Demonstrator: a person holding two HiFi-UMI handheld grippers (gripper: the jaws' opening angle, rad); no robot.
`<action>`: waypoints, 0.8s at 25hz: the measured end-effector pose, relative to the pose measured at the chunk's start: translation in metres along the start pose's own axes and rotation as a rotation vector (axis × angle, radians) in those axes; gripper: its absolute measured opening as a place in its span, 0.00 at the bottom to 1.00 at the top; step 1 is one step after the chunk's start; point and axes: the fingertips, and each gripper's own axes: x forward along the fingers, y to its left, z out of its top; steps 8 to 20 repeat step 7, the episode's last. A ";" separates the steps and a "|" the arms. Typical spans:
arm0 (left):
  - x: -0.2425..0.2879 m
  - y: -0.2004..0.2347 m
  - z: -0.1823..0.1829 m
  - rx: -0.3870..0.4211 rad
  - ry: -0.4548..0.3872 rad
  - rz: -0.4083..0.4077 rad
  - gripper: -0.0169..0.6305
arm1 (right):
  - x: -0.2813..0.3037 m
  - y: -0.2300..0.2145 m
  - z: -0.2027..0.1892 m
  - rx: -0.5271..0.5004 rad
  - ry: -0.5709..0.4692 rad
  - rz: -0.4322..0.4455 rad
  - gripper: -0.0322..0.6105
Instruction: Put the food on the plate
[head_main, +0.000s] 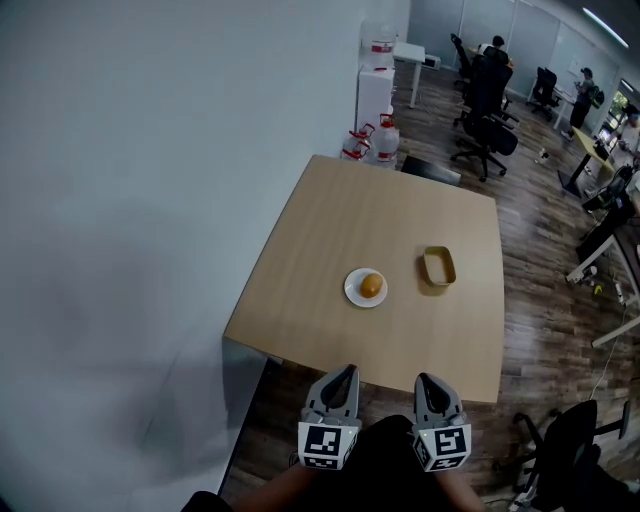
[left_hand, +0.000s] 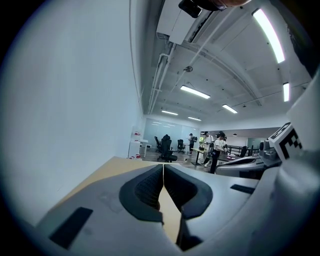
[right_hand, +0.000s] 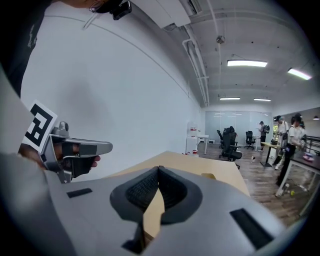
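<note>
Two grippers, the left gripper (head_main: 345, 373) and the right gripper (head_main: 429, 380), hang by the table's (head_main: 320, 215) near edge. Each has its jaws pressed together with nothing between them (held back, I judge – job looks done). The food (head_main: 371, 285) sits on the plate (head_main: 353, 292) mid-table – the yellow tray (head_main: 438, 266) to its right looks empty.

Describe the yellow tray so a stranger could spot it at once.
Find the wooden table beside the white wall. Near its front edge sits a round white plate holding orange food; the tray lies just right of it, apart, rectangular and yellow.
</note>
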 end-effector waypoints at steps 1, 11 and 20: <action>0.001 -0.001 -0.001 0.002 -0.004 -0.006 0.05 | 0.000 -0.002 -0.002 0.003 0.001 -0.005 0.14; 0.004 -0.009 -0.011 0.018 -0.004 -0.023 0.05 | -0.004 -0.012 -0.014 0.013 0.014 -0.006 0.14; 0.004 -0.009 -0.011 0.018 -0.004 -0.023 0.05 | -0.004 -0.012 -0.014 0.013 0.014 -0.006 0.14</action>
